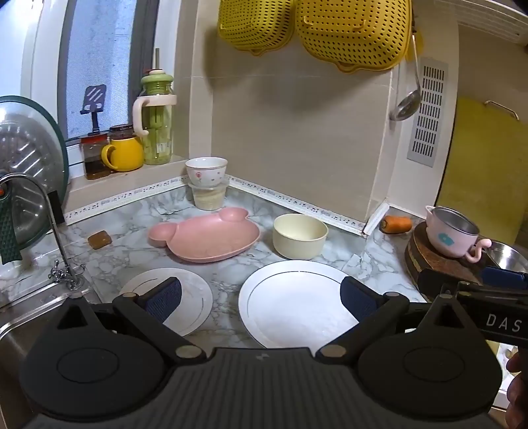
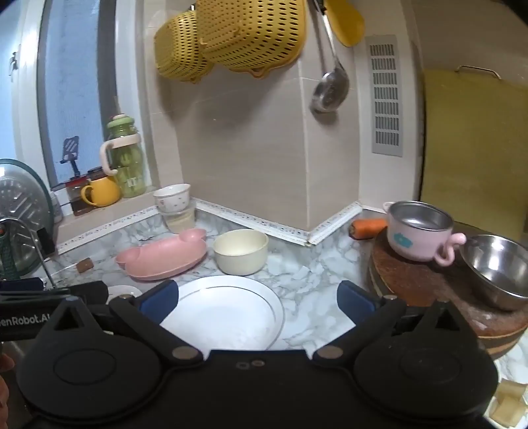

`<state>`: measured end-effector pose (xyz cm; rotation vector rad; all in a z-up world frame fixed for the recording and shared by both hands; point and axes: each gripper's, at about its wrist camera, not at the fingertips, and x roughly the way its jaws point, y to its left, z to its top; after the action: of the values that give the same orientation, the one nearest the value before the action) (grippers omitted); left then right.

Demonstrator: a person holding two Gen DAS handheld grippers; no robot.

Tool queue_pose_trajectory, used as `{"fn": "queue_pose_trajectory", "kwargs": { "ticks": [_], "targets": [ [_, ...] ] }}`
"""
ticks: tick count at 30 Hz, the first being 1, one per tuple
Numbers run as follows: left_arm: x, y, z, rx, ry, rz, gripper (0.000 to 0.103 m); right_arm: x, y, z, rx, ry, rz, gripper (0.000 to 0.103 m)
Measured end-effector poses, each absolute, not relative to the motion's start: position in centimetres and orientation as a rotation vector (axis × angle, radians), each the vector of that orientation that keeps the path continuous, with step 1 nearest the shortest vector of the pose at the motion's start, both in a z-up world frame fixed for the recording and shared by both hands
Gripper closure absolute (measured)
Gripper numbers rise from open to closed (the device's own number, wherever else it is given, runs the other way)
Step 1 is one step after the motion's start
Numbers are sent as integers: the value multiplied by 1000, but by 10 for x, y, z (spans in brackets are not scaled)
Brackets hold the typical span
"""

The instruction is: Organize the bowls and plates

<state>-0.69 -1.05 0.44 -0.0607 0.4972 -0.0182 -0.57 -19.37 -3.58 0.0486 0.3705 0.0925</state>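
Note:
On the marble counter lie a large white plate [image 1: 293, 307] [image 2: 224, 313], a smaller white plate [image 1: 194, 297] to its left, a pink bear-shaped plate [image 1: 204, 237] [image 2: 161, 257] and a cream bowl [image 1: 299, 236] [image 2: 240, 251] behind them. A floral bowl [image 1: 206, 170] [image 2: 172, 197] sits on a plastic tub in the corner. A pink steel-lined cup-bowl [image 1: 452, 234] [image 2: 419, 231] and a steel bowl [image 2: 498, 267] rest on a round wooden board [image 2: 429, 287]. My left gripper [image 1: 260, 298] is open and empty above both white plates. My right gripper [image 2: 257, 300] is open and empty above the large plate.
A sink with a tap [image 1: 49, 224] is at the left, with a pot lid [image 1: 26, 158] behind it. Jars and a yellow mug [image 1: 123, 153] stand on the sill. A carrot [image 1: 396, 224] lies by the wall. Yellow colanders [image 1: 313, 29] and a ladle [image 1: 407, 102] hang above.

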Motion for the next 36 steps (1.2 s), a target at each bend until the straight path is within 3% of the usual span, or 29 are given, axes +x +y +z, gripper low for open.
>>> {"fn": "queue_pose_trajectory", "kwargs": {
  "ticks": [36],
  "targets": [
    [-24,-21,3,-57,537,-120,0,-48,-200,-36,38,388,-63,0]
  ]
}}
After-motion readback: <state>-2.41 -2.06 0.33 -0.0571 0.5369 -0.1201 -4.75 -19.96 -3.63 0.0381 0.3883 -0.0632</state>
